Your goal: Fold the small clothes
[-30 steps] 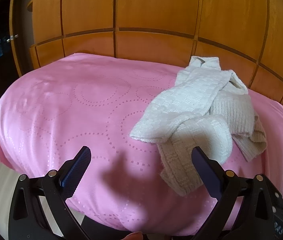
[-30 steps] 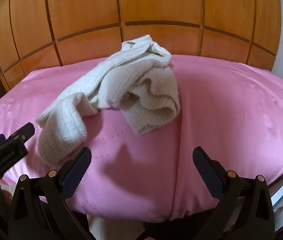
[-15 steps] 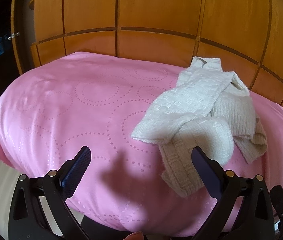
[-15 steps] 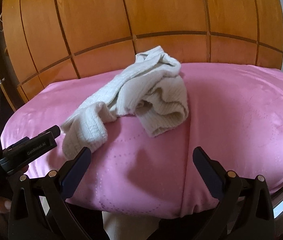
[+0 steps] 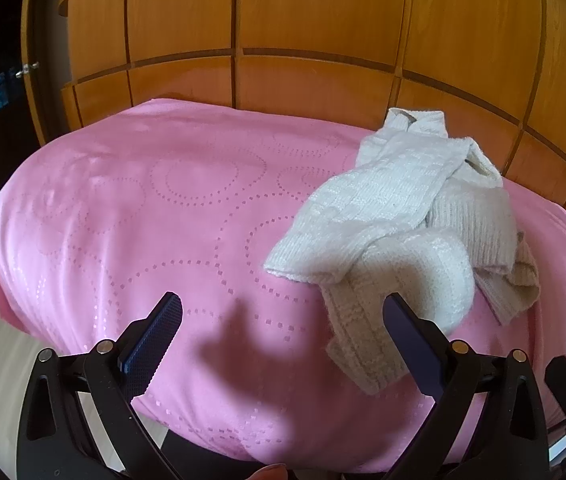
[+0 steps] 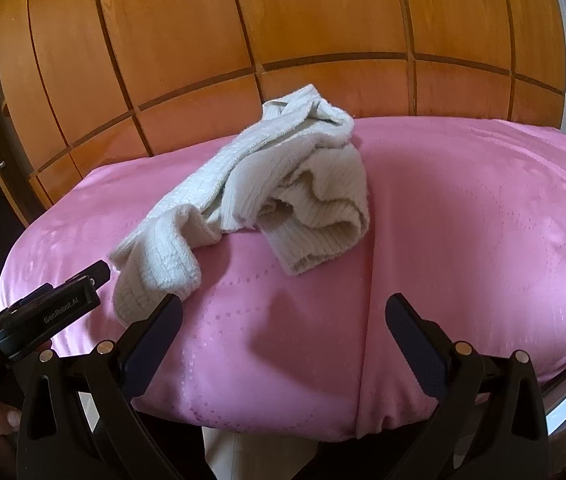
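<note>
A crumpled cream knitted garment (image 5: 399,236) is seen lying in the right half of the left wrist view, on a pink cloth (image 5: 131,216) with dotted circles that covers the tabletop. In the right wrist view the garment (image 6: 267,196) sits left of centre, with one long end trailing toward the lower left edge of the cloth. The left gripper (image 5: 283,328) is held with its fingers spread wide and empty above the near edge of the cloth; its right finger (image 5: 407,336) overlaps the garment's trailing end in the frame. The right gripper (image 6: 283,326) is likewise released and empty. Bare cloth is left open at the left of the left view and at the right of the right view. Wooden panels (image 6: 323,20) close off the far edge.
</note>
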